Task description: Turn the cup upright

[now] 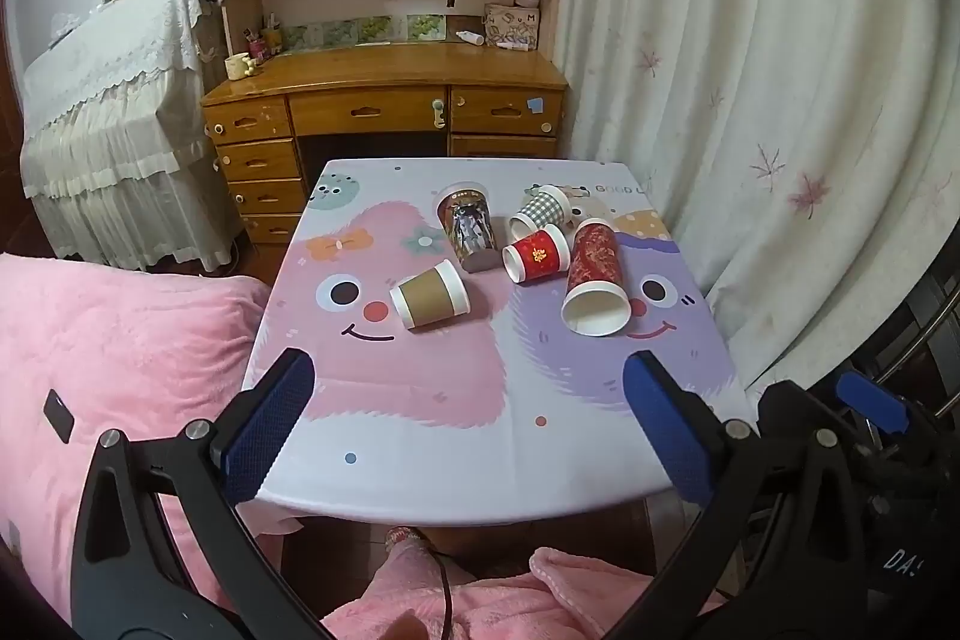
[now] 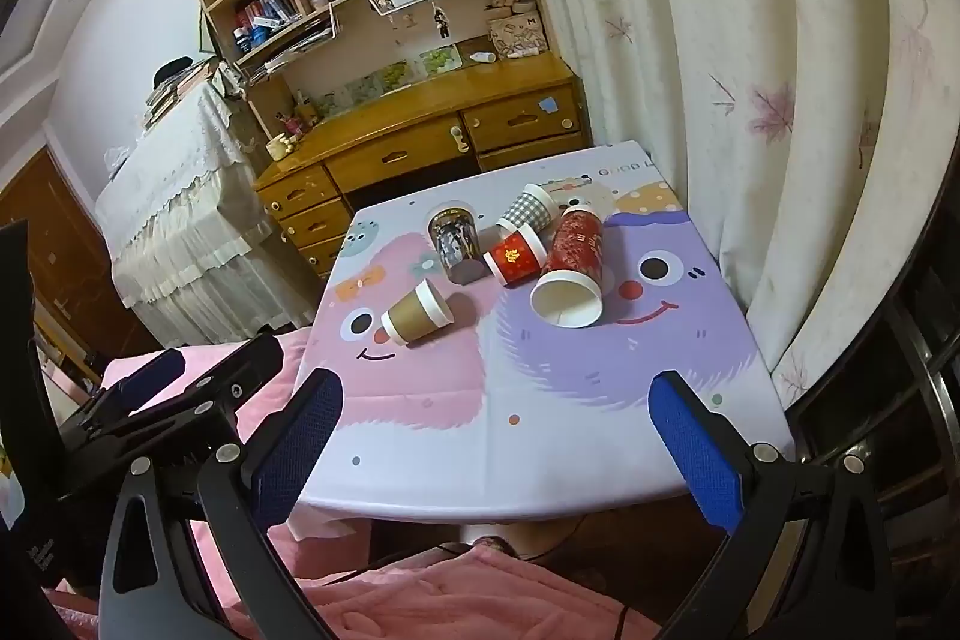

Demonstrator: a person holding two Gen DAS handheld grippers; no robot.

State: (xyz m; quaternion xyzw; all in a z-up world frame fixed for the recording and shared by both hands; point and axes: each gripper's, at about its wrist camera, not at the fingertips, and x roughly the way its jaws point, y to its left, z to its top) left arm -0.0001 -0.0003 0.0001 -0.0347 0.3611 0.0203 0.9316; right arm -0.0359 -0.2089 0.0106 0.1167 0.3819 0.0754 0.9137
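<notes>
Cartoon-printed table (image 1: 420, 460) carries five paper cups lying on their sides; the brown cup (image 1: 429, 294) lies nearest. Left gripper (image 1: 468, 424) and right gripper (image 2: 498, 442) hover at the near edge, jaws spread wide, touching nothing.

Counter (image 1: 420, 466): smooth printed cover, slight sheen. Brown cup (image 1: 429, 303): matt paper, ribbed-looking sleeve, white rim. Tall red cup (image 1: 593, 261): patterned paper, plain white inside. Left claw (image 1: 468, 421) pads (image 1: 267, 427): blue, rough woven texture, on matt black plastic arms with metal screws. Desk (image 1: 384, 106): glossy varnished wood. Blanket (image 1: 120, 340): fuzzy pink cloth.
</notes>
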